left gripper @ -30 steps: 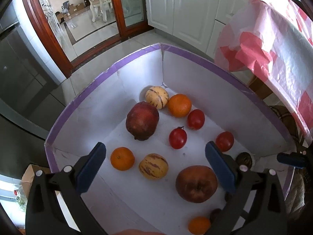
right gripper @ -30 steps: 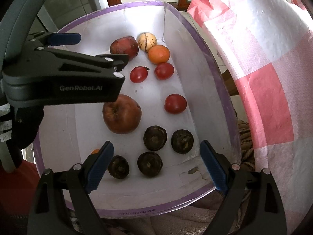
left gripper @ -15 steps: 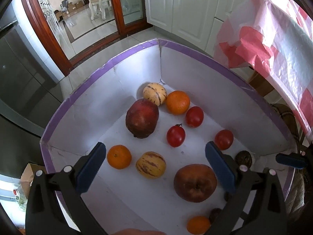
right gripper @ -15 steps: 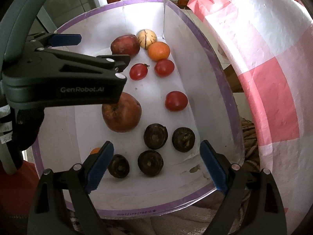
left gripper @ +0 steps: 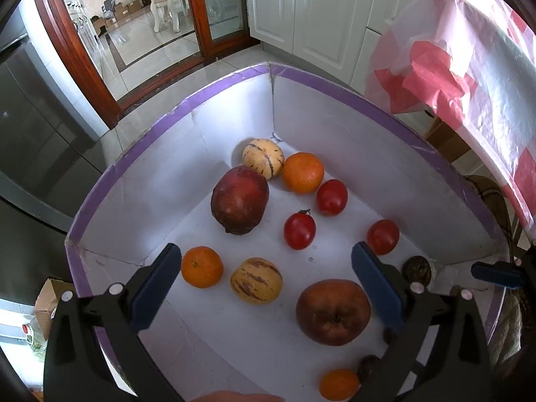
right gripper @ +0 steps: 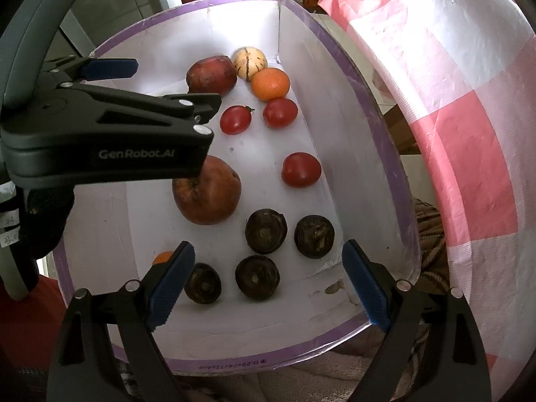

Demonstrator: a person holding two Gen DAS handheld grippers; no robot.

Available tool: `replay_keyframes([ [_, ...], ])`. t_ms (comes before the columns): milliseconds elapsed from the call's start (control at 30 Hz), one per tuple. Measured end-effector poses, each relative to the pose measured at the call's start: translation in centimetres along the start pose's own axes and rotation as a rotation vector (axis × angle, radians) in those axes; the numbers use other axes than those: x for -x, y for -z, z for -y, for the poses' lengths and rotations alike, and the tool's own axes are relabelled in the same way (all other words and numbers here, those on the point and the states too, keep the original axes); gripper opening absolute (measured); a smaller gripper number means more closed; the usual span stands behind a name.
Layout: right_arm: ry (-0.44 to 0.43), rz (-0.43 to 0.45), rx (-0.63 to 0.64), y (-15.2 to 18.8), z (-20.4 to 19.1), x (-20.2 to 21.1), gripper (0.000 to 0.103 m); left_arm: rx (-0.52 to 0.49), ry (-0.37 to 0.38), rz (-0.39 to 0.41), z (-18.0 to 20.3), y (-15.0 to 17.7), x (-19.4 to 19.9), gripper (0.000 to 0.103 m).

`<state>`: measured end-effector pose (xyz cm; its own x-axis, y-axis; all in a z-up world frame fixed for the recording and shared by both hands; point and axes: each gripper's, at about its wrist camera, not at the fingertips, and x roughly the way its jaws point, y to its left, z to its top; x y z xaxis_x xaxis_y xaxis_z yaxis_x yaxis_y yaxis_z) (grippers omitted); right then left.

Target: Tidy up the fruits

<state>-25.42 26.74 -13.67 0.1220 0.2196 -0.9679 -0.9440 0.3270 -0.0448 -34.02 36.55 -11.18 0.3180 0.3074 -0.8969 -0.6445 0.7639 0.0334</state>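
Observation:
A white box with a purple rim (left gripper: 160, 124) (right gripper: 378, 127) holds loose fruit. In the left wrist view I see two pomegranates (left gripper: 239, 199) (left gripper: 333, 311), two striped melons (left gripper: 263, 162) (left gripper: 256, 279), oranges (left gripper: 303, 172) (left gripper: 202, 267) (left gripper: 338, 383) and three tomatoes (left gripper: 299, 230) (left gripper: 331, 197) (left gripper: 383, 236). The right wrist view shows several dark round fruits (right gripper: 265, 231) (right gripper: 314, 236) (right gripper: 257, 277) (right gripper: 202, 283) near the front. My left gripper (left gripper: 268, 284) is open and empty above the box; it also shows in the right wrist view (right gripper: 110, 100). My right gripper (right gripper: 268, 284) is open and empty over the dark fruits.
A pink and white checked cloth (right gripper: 469, 117) (left gripper: 469, 50) hangs at the right of the box. White cabinets (left gripper: 318, 10) and a wood-framed glass door (left gripper: 201, 16) stand behind. A dark appliance front (left gripper: 33, 117) is at the left.
Both grippers have drawn slightly back and up, so the box and fruit sit a little farther into view. The fruit has not moved and both grippers stay open.

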Motion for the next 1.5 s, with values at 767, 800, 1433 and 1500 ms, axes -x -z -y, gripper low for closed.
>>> replay_keyframes([
  [767,-0.006,-0.014,-0.008,0.2,0.2,-0.5,0.087,-0.01,0.003,-0.008,0.3,0.0,-0.2,0.102],
  [800,-0.006,-0.014,-0.008,0.2,0.2,-0.5,0.087,-0.011,0.003,-0.008,0.3,0.0,-0.2,0.102],
  [1433,-0.01,0.012,0.005,0.3,-0.1,0.0,0.087,-0.009,-0.006,-0.05,-0.2,-0.4,-0.6,0.102],
  [1500,-0.011,0.03,0.012,0.4,-0.2,0.6,0.087,-0.011,-0.011,-0.055,-0.3,-0.5,-0.3,0.102],
])
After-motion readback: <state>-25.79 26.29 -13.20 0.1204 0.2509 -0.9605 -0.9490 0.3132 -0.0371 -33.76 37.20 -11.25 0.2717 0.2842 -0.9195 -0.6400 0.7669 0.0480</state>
